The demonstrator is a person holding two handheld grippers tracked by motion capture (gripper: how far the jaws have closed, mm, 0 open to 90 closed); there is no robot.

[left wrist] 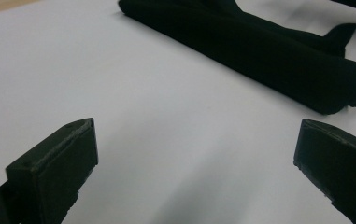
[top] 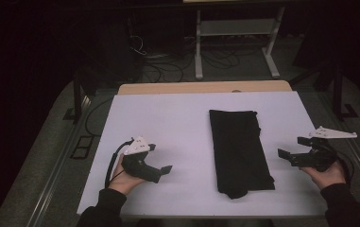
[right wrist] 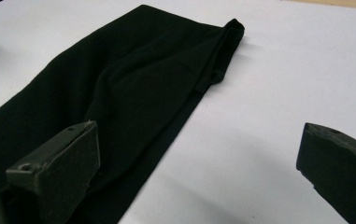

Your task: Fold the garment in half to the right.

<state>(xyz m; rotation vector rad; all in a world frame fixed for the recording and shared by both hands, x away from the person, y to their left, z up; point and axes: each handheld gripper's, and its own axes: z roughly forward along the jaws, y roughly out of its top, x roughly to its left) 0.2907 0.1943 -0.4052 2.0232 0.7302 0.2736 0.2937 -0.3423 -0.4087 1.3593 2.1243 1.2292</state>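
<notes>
Claws (top: 163,163) (top: 288,150) spread, flanking folded black cloth (top: 239,151).

The high view looks forward and down from above the person's side, taking in the whole white table (top: 168,123) and the floor beyond it. The left gripper view rides low and close over the table, looking between its own jaws toward the folded black cloth (left wrist: 259,51) from the cloth's left. The right gripper view sits just as low, nearer the cloth (right wrist: 133,84), facing it from the opposite side. All three views share the cloth and the white surface around it.
</notes>
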